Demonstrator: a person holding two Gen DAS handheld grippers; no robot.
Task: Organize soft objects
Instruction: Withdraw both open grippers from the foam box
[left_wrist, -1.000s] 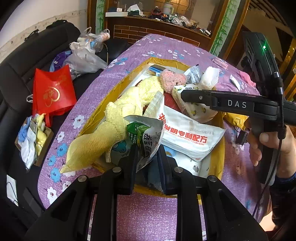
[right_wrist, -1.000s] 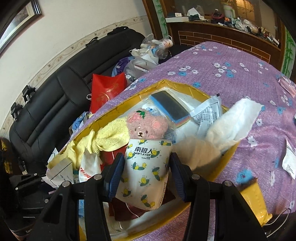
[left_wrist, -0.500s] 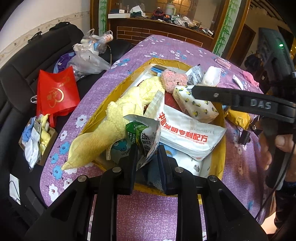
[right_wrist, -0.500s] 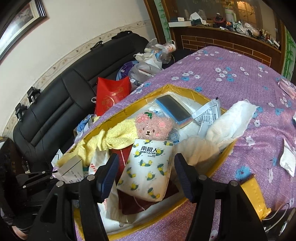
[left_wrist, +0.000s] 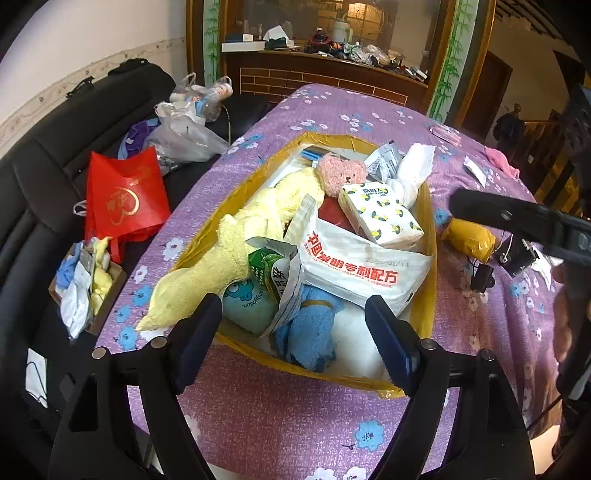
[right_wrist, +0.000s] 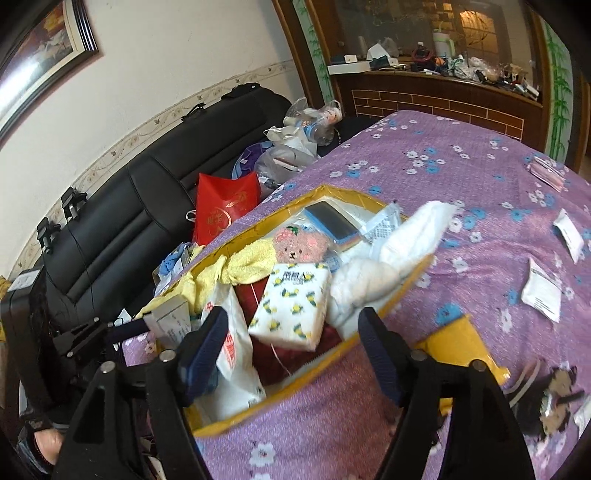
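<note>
- My left gripper (left_wrist: 295, 325): jaws just opened wide, holding nothing; green packet (left_wrist: 275, 273) lies free in yellow box (left_wrist: 428, 236).
- My right gripper (right_wrist: 291, 336): jaws just opened wide too, empty; tissue pack (right_wrist: 291, 306) rests in box, near me.

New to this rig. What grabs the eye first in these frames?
The yellow box in the middle of the purple flowered tablecloth, heaped with soft things: a pale yellow towel draping over its left rim, a pink plush bear towards its far end and a lemon-print tissue pack on top. Off to the left, a red bag stands out against the black sofa.
</note>
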